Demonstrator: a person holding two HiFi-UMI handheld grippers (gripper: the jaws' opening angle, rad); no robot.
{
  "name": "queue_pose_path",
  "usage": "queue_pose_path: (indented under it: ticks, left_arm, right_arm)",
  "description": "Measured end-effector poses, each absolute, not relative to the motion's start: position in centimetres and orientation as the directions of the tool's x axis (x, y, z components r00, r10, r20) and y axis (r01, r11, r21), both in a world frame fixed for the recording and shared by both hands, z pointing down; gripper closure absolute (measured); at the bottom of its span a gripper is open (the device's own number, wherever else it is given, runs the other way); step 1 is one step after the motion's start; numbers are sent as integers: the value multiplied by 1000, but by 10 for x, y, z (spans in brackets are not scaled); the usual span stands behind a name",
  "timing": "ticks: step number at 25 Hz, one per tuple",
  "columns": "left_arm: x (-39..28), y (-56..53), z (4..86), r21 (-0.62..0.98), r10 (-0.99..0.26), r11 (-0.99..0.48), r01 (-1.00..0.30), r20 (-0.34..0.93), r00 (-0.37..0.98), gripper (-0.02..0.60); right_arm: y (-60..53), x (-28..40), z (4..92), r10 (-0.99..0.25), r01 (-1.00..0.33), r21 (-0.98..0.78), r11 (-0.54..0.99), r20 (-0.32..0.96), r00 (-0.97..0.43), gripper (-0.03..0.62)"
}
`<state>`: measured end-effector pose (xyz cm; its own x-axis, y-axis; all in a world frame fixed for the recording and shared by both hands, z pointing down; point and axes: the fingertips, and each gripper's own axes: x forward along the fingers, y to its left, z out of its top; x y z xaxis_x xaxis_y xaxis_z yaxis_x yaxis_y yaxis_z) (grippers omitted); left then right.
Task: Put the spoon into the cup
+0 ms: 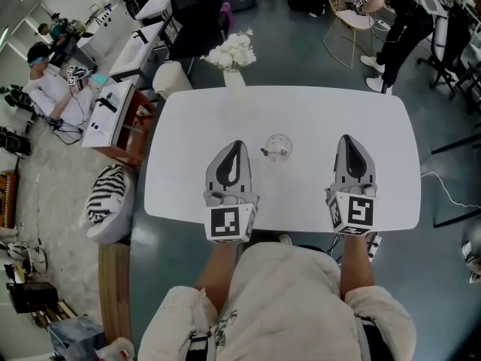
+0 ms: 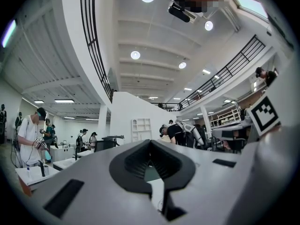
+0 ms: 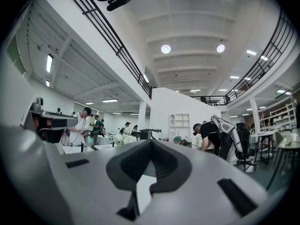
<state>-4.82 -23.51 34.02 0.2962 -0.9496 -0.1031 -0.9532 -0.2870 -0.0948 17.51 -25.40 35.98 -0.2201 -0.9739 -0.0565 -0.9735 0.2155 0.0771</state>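
- Both clenched on nothing, your left tool (image 1: 237, 144) and right tool (image 1: 348, 138) flank the glass cup (image 1: 279, 147); the left is nearer.
- The spoon (image 1: 268, 153) seems to sit inside the cup, handle leaning toward your left tool.

The cup (image 1: 278, 147) stands on the table (image 1: 316, 111) in the middle of the frame. The spoon (image 1: 270, 152) is in it. The 2 grippers are over the table's near part: the left gripper (image 1: 237, 144) just left of the cup, the right gripper (image 1: 347, 138) farther off on its right. The flowers (image 1: 233, 51) stand at the table's far edge, above the cup. A stool (image 1: 105, 194) sits left of the table.
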Motion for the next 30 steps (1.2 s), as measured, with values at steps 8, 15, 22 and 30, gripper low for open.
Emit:
queue_pose_path:
  ticks: [8, 15, 22, 30]
  left_arm:
    - [-46, -233, 337, -91, -946, -297, -950, -105, 306, 577]
    - [-51, -235, 339, -87, -949, -289, -953, -106, 298, 577]
    - [-56, -236, 344, -79, -950, -289, -954, -99, 296, 577]
    - [-57, -235, 345, -74, -949, -295, -953, -94, 301, 577]
  right_arm:
    - [-249, 175, 356, -975, -974, 87, 210, -60, -216, 606]
    - [-252, 168, 360, -972, -971, 90, 223, -48, -228, 606]
    - [-252, 162, 363, -971, -969, 91, 232, -42, -236, 606]
    - [-251, 162, 365, -973, -970, 91, 226, -35, -230, 606]
